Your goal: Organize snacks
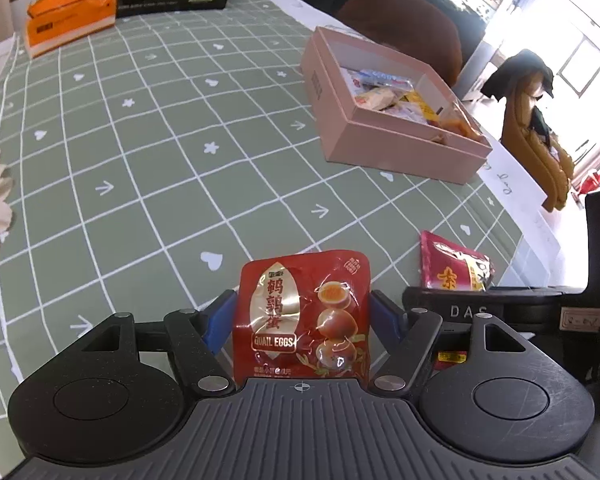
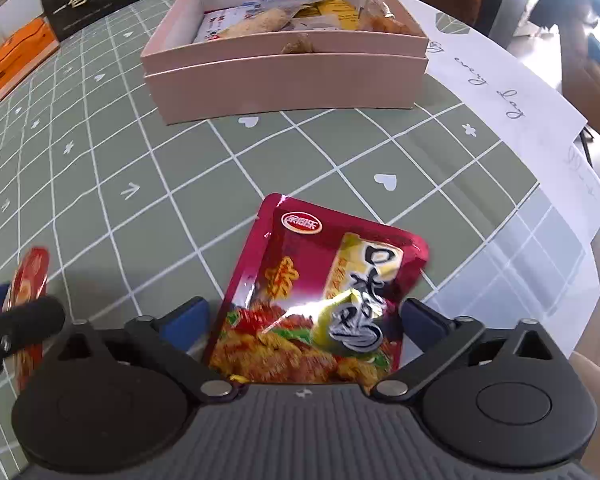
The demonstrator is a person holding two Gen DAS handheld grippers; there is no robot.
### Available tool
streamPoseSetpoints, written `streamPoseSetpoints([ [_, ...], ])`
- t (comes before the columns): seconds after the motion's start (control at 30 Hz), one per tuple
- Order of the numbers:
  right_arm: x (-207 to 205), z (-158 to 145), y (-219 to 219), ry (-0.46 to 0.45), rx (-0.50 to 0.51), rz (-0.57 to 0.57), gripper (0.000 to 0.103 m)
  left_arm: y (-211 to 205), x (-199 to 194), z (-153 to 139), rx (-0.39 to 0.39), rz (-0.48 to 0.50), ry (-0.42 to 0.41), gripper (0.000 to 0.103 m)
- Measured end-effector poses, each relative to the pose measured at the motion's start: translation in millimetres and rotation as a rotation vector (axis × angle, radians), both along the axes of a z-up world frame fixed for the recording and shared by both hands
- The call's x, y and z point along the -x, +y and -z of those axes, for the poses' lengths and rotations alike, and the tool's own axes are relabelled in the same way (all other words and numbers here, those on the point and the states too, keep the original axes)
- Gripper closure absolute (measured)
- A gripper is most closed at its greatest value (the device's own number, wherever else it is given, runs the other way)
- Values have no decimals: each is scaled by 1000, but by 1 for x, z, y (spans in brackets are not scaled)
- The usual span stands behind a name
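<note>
Well, start with the table (image 1: pixel 140 160): its green checked cloth carries everything, and the pink box (image 2: pixel 284 80) sits well apart from both of your grippers, toward the far edge. The box is already partly filled with wrapped snacks, though the near left corner looks to have room.

Your two loose snacks are near you. The magenta pack (image 2: pixel 312 300) lies flat on the cloth, a little skewed, between the jaws of your right gripper (image 2: pixel 302 306). Those jaws stand wide, with a gap on each side of the pack, so nothing is held there yet. The egg pack (image 1: pixel 300 320) sits between the jaws of your left gripper (image 1: pixel 303 302). The blue pads appear to press on its two side edges, and in the right view it looks tilted up off the cloth, so treat it as gripped across its width.

Both are likely light, glossy foil pouches: slick, crinkly and soft. Squeeze the egg pack gently, since the eggs inside will probably squash or slide. For the magenta pack, I would square the jaws to its long sides first and close across the flatter middle.
</note>
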State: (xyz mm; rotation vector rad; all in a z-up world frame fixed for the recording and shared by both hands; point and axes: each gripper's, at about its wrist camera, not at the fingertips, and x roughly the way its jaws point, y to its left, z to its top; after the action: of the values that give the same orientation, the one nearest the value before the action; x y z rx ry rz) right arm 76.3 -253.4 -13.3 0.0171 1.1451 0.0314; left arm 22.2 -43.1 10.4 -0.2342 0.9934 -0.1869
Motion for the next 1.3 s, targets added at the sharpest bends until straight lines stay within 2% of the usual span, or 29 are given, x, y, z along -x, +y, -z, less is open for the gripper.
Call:
streamPoseSetpoints([
  [0.1, -2, -3, -2, 17, -2, -23, 3, -1, 1, 0, 6, 10, 2, 27],
  [0.13, -1, -6, -2, 20, -4, -38, 9, -2, 1, 0, 7, 13, 2, 27],
  [0.2, 0, -9, -6, 31, -5, -59, 14, -5, 2, 0, 10, 21, 3, 27],
  [0.27, 2, -15, -13, 29, -8, -63, 28, -9, 3, 0, 12, 32, 4, 27],
  [0.3, 3, -17, -16, 29, -11, -61, 32, -10, 3, 0, 12, 37, 5, 27],
  [0.33, 4, -21, -21, 21, -10, -52, 43, -13, 3, 1, 11, 44, 6, 27],
  [0.37, 5, -26, -25, 15, -15, -50, 49, -14, 3, 1, 10, 49, 7, 27],
  [0.47, 4, -34, -36, 11, -36, -38, 59, -20, 3, 1, 7, 62, 10, 27],
  [0.77, 11, -48, -42, -24, -27, -54, 69, -34, 6, 6, 10, 114, 33, 27],
  [1.0, 12, -65, -48, -66, 34, -43, 75, -38, 7, 10, 24, 140, 47, 27],
  [1.1, 13, -66, -46, -54, 24, -45, 95, -38, 6, 13, 26, 144, 52, 27],
  [1.3, 16, -50, -26, -20, 19, -93, 96, -43, 7, 17, 15, 166, 54, 26],
])
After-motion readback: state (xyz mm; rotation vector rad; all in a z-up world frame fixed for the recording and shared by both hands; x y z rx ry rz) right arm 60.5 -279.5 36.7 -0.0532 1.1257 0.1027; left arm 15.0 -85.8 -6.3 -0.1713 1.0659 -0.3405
